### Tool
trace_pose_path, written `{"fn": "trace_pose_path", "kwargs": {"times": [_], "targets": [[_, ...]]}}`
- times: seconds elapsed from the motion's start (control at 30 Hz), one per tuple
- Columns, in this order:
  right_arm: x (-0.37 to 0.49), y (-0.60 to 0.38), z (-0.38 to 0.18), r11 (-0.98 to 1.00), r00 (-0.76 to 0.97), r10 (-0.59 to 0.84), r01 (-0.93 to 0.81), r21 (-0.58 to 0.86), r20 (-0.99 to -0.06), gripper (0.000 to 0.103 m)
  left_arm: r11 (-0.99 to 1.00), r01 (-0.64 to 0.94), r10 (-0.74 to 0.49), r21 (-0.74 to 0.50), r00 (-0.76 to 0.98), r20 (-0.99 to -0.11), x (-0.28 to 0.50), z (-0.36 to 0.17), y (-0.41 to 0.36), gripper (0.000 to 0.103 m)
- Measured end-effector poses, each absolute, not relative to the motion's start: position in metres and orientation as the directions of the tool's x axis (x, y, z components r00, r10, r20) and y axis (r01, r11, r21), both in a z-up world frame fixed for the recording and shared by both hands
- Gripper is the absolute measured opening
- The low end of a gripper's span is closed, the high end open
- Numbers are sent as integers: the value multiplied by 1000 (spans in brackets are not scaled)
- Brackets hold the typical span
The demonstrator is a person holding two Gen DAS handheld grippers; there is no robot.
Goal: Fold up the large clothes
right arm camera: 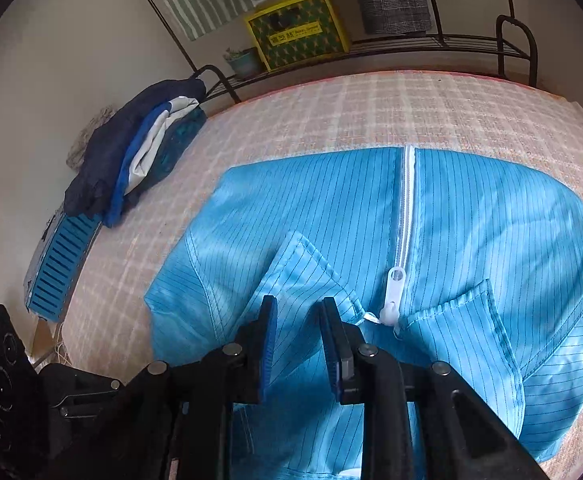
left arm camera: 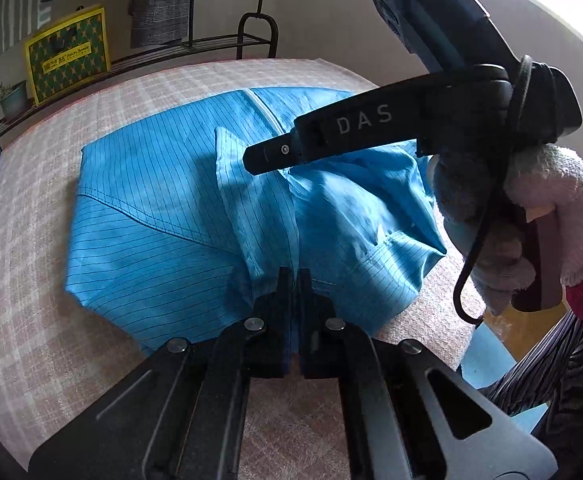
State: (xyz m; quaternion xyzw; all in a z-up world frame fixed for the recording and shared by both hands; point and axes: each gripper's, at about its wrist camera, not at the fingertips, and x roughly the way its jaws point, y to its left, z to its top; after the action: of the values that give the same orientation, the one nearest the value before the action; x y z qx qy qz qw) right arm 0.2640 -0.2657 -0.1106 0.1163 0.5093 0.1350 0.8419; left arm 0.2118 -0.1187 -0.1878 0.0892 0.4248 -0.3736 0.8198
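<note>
A blue pinstriped jacket (left arm camera: 163, 216) with a white zipper (right arm camera: 405, 208) lies on the checked bed cover, collar end toward me. My left gripper (left arm camera: 294, 276) is shut on a fold of the jacket's near edge by the collar. My right gripper (right arm camera: 297, 306) is open, its fingers hovering over the left collar flap (right arm camera: 291, 264) beside the zipper pull (right arm camera: 393, 292). In the left wrist view the right gripper's body (left arm camera: 371, 128) reaches in from the right over the jacket, held by a hand in a fuzzy pink sleeve.
A pile of folded dark and blue clothes (right arm camera: 139, 152) lies at the bed's left edge. A black metal rack (right arm camera: 431, 44) with a yellow-green bag (right arm camera: 297, 28) and a potted plant (right arm camera: 243, 60) stands behind the bed. The checked cover (right arm camera: 371, 108) stretches beyond the jacket.
</note>
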Motion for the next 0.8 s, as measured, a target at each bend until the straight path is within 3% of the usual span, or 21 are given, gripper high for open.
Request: {"fn": "trace_pose_path", "kwargs": {"times": [0.1,0.23,0.33,0.47,0.67,0.8], "targets": [[275,-263,-125,962,418,269,-81,260,-868,23,713,674,-534,-193,344,-772,216,-191,-115,0],[270,-279,-109,944,450,313,-50,327,-836,23,736,599,-568,-317,291,-770,232,-193,-96,0],[253,-297,-77,936,528,318,-43,349,-787,36,730,544,-621,-413,277,-733,244,-185,-76,0],[224,-320,-60,950,538,279,-33,310,-795,36,728,479,-662,-491,305,-685,260,-175,-50,0],[184,-343,-84,970,475,204,18,241,-856,36,741,435,-655,-511,305,-691,270,-180,-47,0],[167,-351,-86,968,460,197,51,247,-866,37,721,506,-657,-473,283,-699,252,-173,-68,1]]}}
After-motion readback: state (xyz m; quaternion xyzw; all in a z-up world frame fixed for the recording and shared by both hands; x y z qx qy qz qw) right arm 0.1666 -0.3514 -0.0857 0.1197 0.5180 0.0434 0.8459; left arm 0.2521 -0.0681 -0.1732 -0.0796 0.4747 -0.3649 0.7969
